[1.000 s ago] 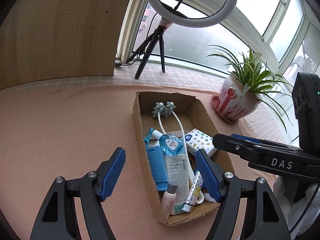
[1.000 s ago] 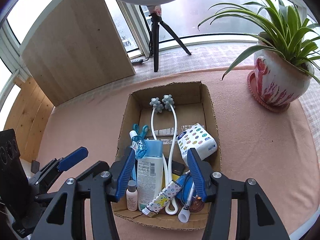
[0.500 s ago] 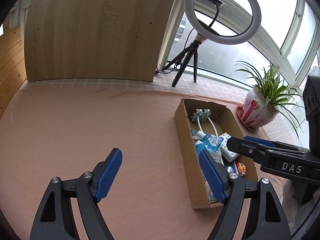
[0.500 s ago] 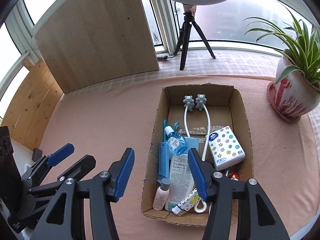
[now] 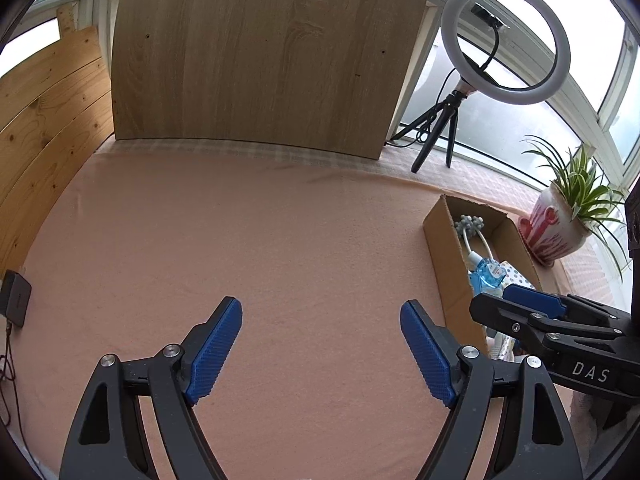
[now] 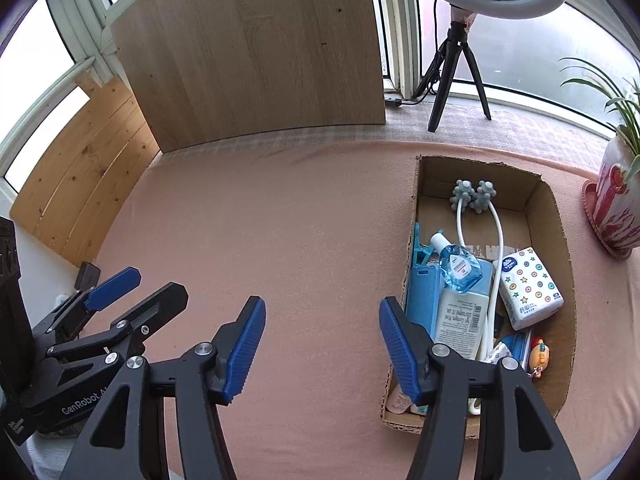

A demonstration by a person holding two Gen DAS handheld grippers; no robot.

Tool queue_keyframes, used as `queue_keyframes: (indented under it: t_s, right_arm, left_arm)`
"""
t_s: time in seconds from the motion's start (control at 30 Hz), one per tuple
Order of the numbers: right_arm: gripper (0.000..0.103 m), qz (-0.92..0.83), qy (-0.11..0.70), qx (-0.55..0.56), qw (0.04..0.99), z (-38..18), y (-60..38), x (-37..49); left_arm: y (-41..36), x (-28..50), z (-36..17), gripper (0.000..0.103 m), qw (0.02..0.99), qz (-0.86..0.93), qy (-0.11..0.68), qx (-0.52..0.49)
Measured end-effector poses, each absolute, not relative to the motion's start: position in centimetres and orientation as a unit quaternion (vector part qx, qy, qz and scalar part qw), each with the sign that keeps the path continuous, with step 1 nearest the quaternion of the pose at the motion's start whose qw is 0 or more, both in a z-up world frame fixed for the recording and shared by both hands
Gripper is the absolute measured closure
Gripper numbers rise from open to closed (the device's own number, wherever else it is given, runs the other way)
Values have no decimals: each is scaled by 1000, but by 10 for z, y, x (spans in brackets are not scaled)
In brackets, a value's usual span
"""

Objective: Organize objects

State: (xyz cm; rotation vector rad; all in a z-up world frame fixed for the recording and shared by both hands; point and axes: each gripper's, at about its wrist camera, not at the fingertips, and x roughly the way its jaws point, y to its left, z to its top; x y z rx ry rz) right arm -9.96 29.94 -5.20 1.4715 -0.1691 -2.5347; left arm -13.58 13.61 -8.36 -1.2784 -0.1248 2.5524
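Note:
A cardboard box (image 6: 556, 216) sits on the pink tablecloth at the right. It holds a white massager with grey balls (image 6: 474, 196), a blue sanitizer bottle (image 6: 460, 268), a dotted tissue pack (image 6: 528, 288), a white tube (image 6: 460, 316), a blue case (image 6: 424, 292) and a small toy figure (image 6: 538, 354). My right gripper (image 6: 322, 308) hangs over bare cloth just left of the box, its jaws opening with nothing between them. My left gripper (image 5: 320, 312) stands open and empty over the cloth, further left of the box (image 5: 444, 256).
A wooden board (image 5: 260, 52) leans at the back. A ring light on a tripod (image 5: 504, 40) and a potted plant (image 5: 560, 224) stand by the window at the right. A black device (image 5: 16, 300) lies at the left table edge.
Both grippers have swung left, away from the box, which has slid to the right side of both views. Their jaws stand a little wider.

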Motion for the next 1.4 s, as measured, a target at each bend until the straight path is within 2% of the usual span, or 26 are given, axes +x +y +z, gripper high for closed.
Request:
queue_keyframes:
  t_s: [0.4,0.73,1.4]
  right_arm:
    - [46,-859,-61,495,114,-66,247,-77]
    - [45,-872,-38,478,99,-64,209,-71]
    - [35,-888,-29,457,41,-67,182,-44]
  left_arm:
    - [58,-128,-96,19,106,874,-33,-474]
    - [7,-129,-83,19,92,880,-23,-465]
    - [5,-124,-89,19,133,870,3,-476]
